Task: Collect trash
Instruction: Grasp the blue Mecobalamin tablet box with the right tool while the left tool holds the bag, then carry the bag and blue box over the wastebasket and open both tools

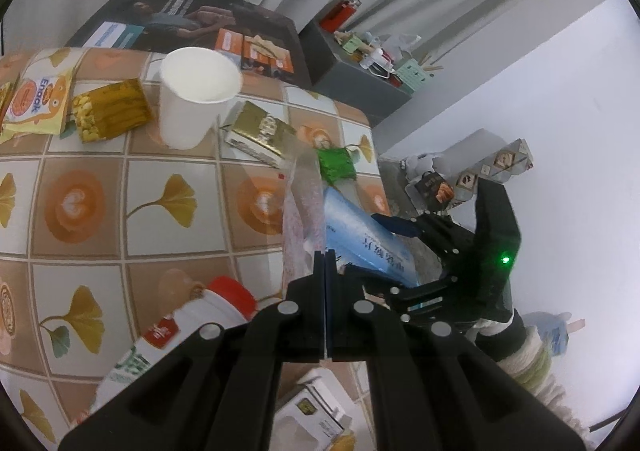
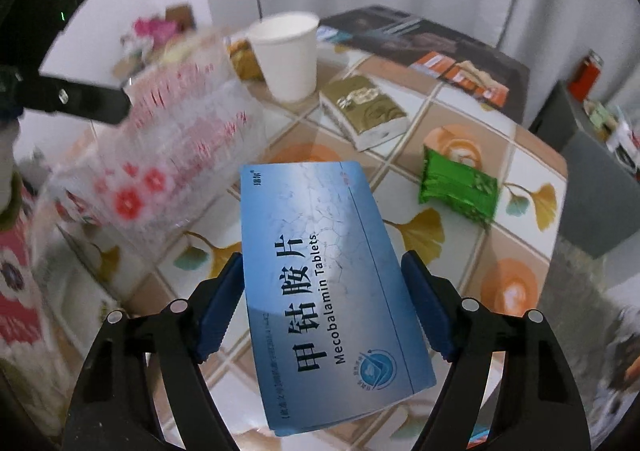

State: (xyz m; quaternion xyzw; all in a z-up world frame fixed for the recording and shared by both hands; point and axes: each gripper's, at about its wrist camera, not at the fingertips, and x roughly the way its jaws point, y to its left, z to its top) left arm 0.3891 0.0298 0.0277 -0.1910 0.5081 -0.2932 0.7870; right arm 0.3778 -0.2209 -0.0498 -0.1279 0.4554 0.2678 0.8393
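My right gripper [image 2: 322, 303] clasps the blue tablet box [image 2: 320, 291] between its widely spread blue pads [image 2: 218, 315], above the tiled table [image 2: 520, 171]. My left gripper [image 1: 325, 263] is pinched tight on the clear plastic bag [image 1: 302, 203] just beside the box, raised over the table.

Left gripper [image 1: 325, 263]: black plastic linkage arms showing round silver rivets. Right gripper [image 2: 322, 283]: same black arms, silver rivets, blue ribbed pads [image 2: 218, 311] lining both fingers. Its black housing is glowing with a green LED; a cream knit sleeve [image 1: 528, 355] is showing behind.
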